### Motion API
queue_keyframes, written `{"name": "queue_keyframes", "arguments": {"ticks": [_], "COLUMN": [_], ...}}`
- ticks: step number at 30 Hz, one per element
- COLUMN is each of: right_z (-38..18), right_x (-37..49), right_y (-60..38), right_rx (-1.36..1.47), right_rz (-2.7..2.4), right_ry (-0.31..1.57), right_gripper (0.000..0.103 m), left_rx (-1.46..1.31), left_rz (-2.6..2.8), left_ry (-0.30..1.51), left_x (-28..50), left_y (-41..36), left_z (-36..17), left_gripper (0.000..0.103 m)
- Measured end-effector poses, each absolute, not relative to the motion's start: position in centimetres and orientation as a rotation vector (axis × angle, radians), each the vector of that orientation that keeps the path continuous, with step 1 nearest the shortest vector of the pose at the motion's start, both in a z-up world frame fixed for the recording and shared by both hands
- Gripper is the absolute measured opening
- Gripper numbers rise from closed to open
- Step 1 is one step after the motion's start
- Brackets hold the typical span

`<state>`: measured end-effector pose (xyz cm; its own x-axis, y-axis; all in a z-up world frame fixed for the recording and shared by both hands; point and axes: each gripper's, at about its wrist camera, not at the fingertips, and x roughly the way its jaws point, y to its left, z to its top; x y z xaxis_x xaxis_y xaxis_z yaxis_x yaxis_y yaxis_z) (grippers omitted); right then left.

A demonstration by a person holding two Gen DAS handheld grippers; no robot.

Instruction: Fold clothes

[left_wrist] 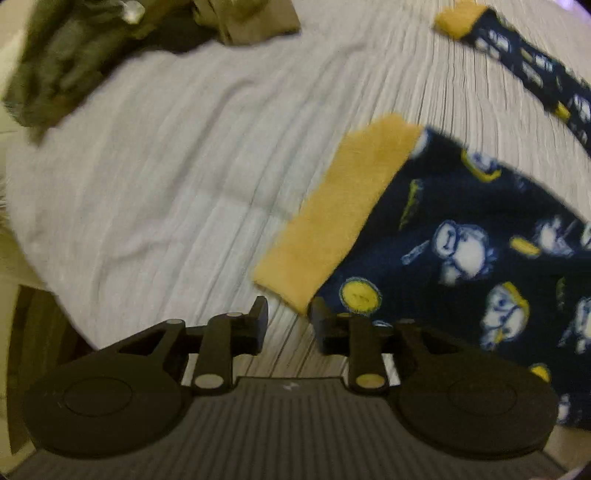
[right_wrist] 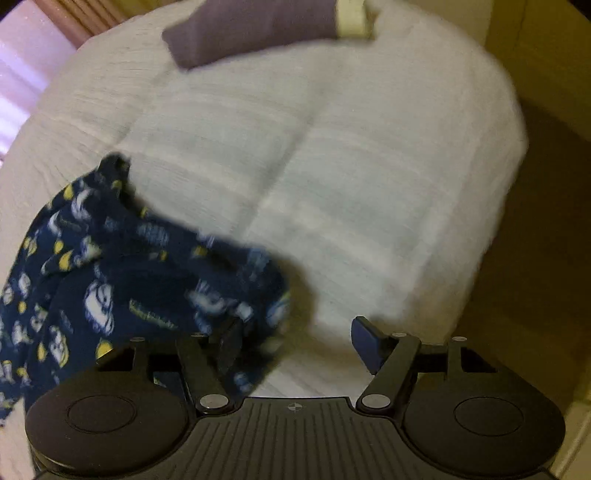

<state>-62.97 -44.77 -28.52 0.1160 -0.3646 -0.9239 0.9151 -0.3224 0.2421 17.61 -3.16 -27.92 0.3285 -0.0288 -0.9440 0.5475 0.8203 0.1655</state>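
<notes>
The navy printed fleece pajama pants (left_wrist: 461, 236) lie spread on the white bedspread (left_wrist: 177, 184), their yellow cuff (left_wrist: 332, 214) just ahead of the left gripper (left_wrist: 288, 314). That gripper hangs released, its fingers a little apart over bare bedspread and gripping nothing. The right gripper (right_wrist: 295, 339) is spread wide and empty; a bunched part of the pants lies against its left finger (right_wrist: 229, 343). An olive garment (left_wrist: 74, 59) lies at the far edge, and a purple folded garment (right_wrist: 251, 29) sits well apart.

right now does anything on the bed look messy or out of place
The navy printed pajama pants lie bunched and rumpled at the waist end, though the yellow-cuffed legs lie flat. An olive garment sits crumpled at the far edge.
</notes>
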Motion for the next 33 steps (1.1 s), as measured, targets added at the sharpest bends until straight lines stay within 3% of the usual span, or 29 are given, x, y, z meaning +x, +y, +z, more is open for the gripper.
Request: {"name": "queue_keyframes", "arguments": {"ticks": [5, 9, 10, 12, 18, 25, 26, 27, 33], "right_z": [-25.8, -27.1, -27.8, -29.8, -36.3, -42.8, -43.3, -43.4, -39.2], "right_x": [-63.0, -60.4, -59.6, -58.3, -55.6, -53.9, -53.7, -53.6, -55.8], "right_y": [-49.6, -57.2, -59.2, -63.2, -72.6, -76.7, -77.0, -77.3, -80.4], "right_rx": [1.286, 1.293, 1.297, 1.346, 1.545, 1.808, 1.828, 1.816, 1.557], "right_rz": [-1.365, -1.134, -1.071, -0.947, -0.665, -0.514, -0.505, -0.504, -0.589], "right_ry": [0.413, 0.41, 0.422, 0.435, 0.459, 0.403, 0.395, 0.391, 0.154], "right_gripper": [0.068, 0.065, 0.049, 0.04, 0.04, 0.04, 0.037, 0.002, 0.0], "left_rx": [0.349, 0.201, 0.18, 0.16, 0.103, 0.069, 0.077, 0.083, 0.153], "left_rz": [-0.533, -0.708, -0.759, -0.843, -0.912, -0.854, -0.847, -0.841, -0.848], "left_ry": [1.115, 1.121, 1.121, 1.111, 1.177, 1.217, 1.223, 1.233, 1.267], "left_x": [14.7, 10.1, 8.3, 3.7, -6.3, -7.8, -7.8, -8.2, -10.4], "left_y": [-10.2, -19.5, -22.2, -26.6, -36.3, -40.4, -40.7, -41.5, -44.2], "left_z": [-23.4, -22.4, -22.2, -22.3, -24.3, -25.5, -25.6, -25.8, -26.9], "left_gripper": [0.02, 0.02, 0.02, 0.021, 0.021, 0.022, 0.022, 0.022, 0.022]}}
